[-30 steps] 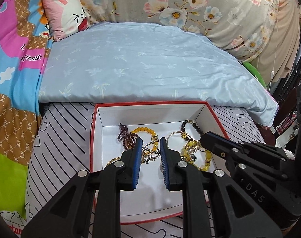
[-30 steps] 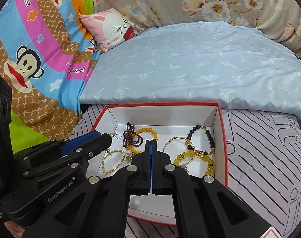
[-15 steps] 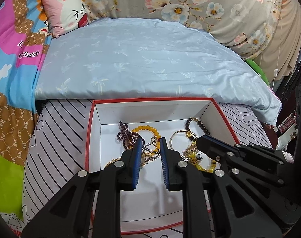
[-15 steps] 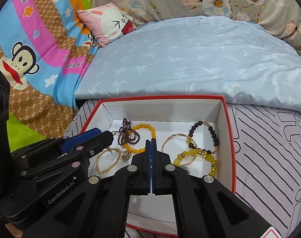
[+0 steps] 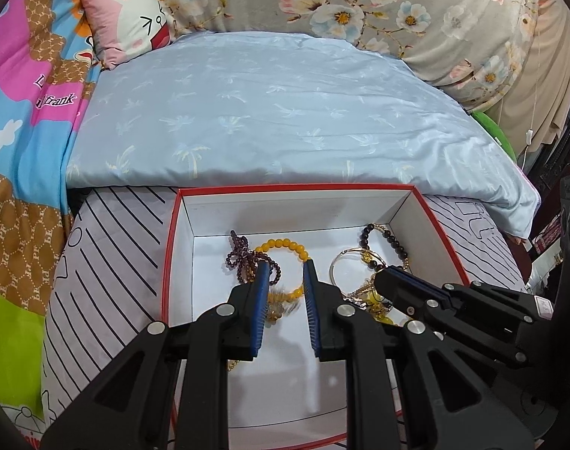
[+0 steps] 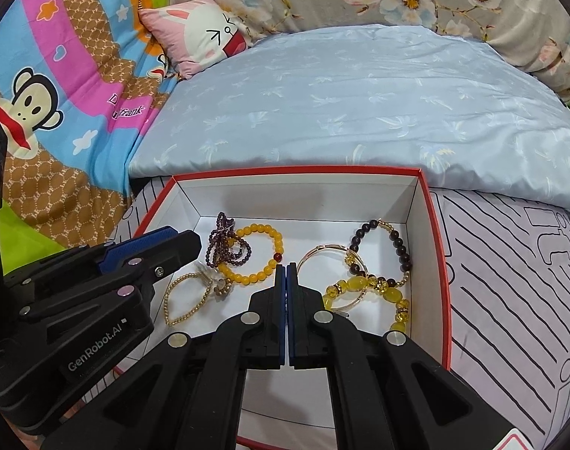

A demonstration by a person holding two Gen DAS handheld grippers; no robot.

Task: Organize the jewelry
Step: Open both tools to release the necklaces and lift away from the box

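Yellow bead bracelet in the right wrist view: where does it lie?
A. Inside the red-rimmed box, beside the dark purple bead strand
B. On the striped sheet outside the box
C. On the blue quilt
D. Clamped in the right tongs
A: the yellow bead bracelet rests on the white floor of the red-rimmed box, touching the dark purple bead strand.

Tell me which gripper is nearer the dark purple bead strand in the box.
Left. The left gripper has one finger right against the dark purple bead strand, at its near side. The right gripper sits farther right, past the yellow bead bracelet.
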